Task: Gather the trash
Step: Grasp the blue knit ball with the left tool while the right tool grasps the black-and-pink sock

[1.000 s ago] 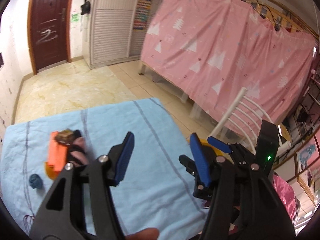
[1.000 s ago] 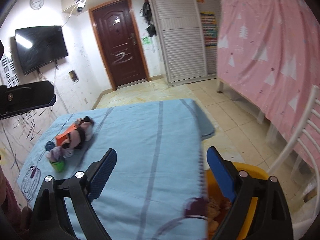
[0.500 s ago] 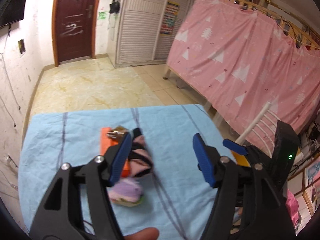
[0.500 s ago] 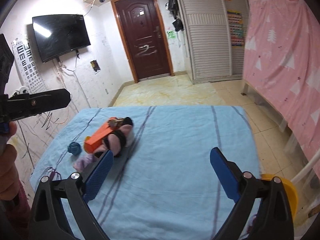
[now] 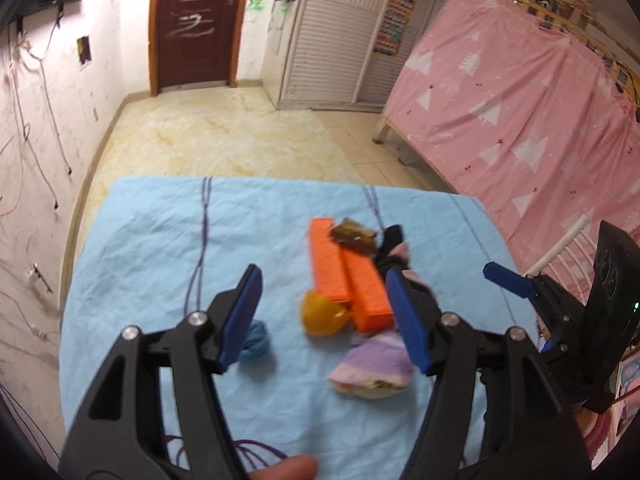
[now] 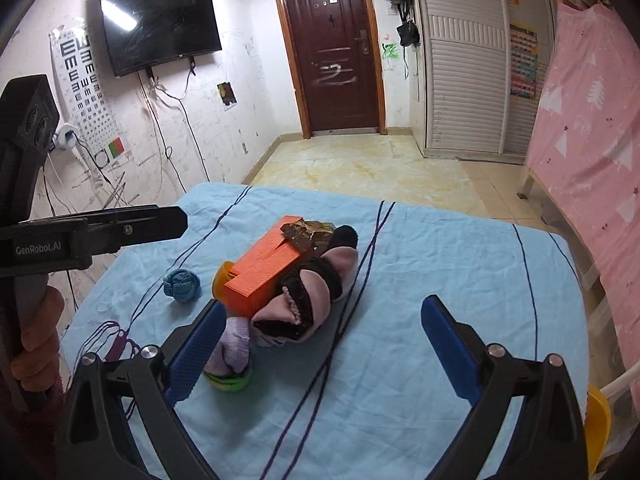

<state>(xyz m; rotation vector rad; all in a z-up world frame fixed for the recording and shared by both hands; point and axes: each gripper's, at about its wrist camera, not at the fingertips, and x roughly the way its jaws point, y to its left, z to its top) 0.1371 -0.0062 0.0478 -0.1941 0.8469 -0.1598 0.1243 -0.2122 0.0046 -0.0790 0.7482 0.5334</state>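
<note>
A pile lies on the light blue cloth (image 5: 160, 240): an orange box (image 5: 346, 276), a crumpled brown wrapper (image 5: 354, 236) on its far end, a yellow-orange piece (image 5: 322, 314), a black and pink cloth (image 6: 308, 284), a purple sock (image 5: 372, 364) and a blue yarn ball (image 5: 256, 340). My left gripper (image 5: 324, 316) is open and empty, above and just short of the pile. My right gripper (image 6: 320, 344) is open and empty, near the front of the pile; the wrapper (image 6: 308, 232) and orange box (image 6: 268, 264) lie beyond it.
A yellow bin (image 6: 598, 420) stands off the table's right edge by a white chair (image 5: 568, 240). A pink curtained bed (image 5: 520, 120) lies to the right. Tiled floor, a brown door (image 6: 332, 48) and a wall TV (image 6: 156, 24) are beyond.
Both grippers have swung left, away from the yellow bin, toward the pile. The pile now sits between the left gripper's fingers in view and closer to the right gripper. Both stayed open.
</note>
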